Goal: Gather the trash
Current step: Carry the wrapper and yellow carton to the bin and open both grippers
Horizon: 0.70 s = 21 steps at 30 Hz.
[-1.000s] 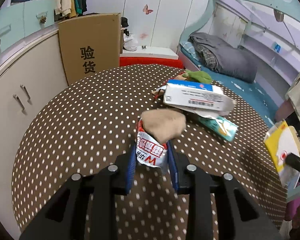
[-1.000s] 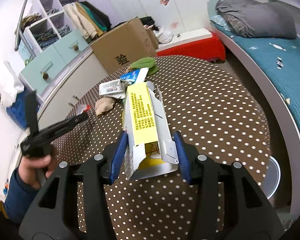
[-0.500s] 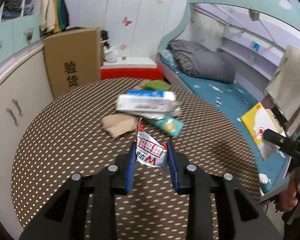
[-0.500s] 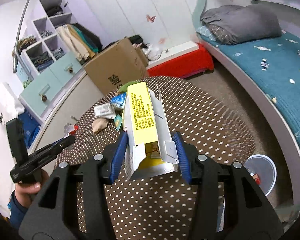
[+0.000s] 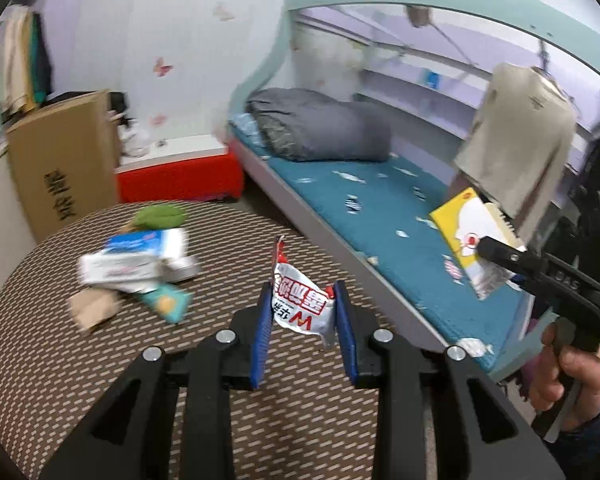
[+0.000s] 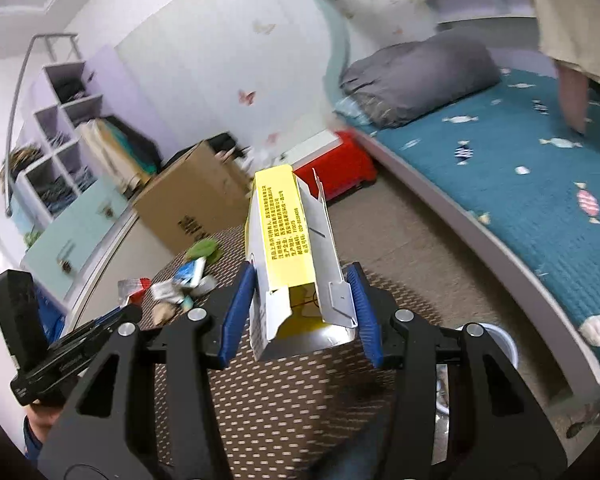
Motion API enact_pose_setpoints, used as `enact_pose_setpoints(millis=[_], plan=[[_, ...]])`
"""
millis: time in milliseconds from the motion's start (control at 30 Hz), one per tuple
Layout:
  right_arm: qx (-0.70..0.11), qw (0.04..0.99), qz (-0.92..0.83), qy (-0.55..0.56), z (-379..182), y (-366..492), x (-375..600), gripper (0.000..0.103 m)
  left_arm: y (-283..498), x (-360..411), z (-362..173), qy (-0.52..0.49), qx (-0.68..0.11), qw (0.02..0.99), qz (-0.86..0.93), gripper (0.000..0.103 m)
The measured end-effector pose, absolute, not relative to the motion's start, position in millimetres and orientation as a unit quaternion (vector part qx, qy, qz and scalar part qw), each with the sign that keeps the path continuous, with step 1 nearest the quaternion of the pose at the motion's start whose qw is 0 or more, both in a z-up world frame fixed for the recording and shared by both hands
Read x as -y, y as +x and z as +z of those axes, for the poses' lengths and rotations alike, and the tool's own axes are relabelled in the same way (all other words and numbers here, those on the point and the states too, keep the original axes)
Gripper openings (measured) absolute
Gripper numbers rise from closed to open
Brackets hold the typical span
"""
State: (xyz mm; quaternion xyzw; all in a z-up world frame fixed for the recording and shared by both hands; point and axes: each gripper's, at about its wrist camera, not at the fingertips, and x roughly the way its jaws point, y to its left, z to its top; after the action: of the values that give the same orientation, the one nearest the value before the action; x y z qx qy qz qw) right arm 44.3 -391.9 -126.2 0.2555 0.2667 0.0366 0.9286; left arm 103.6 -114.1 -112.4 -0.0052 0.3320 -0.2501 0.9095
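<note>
While wrapper (image 5: 300, 307) blurs, carton (image 6: 296, 256) hides bin (image 6: 500, 346).

You see even, soft indoor light; motion blur smears the background, fisheye bending toward dark corners.

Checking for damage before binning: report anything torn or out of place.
The yellow cardboard box in the right gripper is torn open, flaps splayed. The left gripper pinches a crumpled red-and-white wrapper.

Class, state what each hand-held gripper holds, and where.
Left: crumpled red-and-white snack wrapper, lower sides. Right: open yellow-and-white cardboard carton, near its open end.
</note>
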Motion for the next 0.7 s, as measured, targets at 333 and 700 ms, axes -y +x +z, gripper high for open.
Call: enact_pose_setpoints(millis=[333, 700], plan=[[-0.300, 0.899, -0.085, 0.309, -174, 35, 480, 0.048, 109, 253, -135, 0.055, -0.361, 0.859, -0.358, 0.029], [-0.391, 0.834, -0.127, 0.368, -286, 55, 528, 0.048, 134, 365, -230, 0.114, -0.471, 0.786, -0.383, 0.029]])
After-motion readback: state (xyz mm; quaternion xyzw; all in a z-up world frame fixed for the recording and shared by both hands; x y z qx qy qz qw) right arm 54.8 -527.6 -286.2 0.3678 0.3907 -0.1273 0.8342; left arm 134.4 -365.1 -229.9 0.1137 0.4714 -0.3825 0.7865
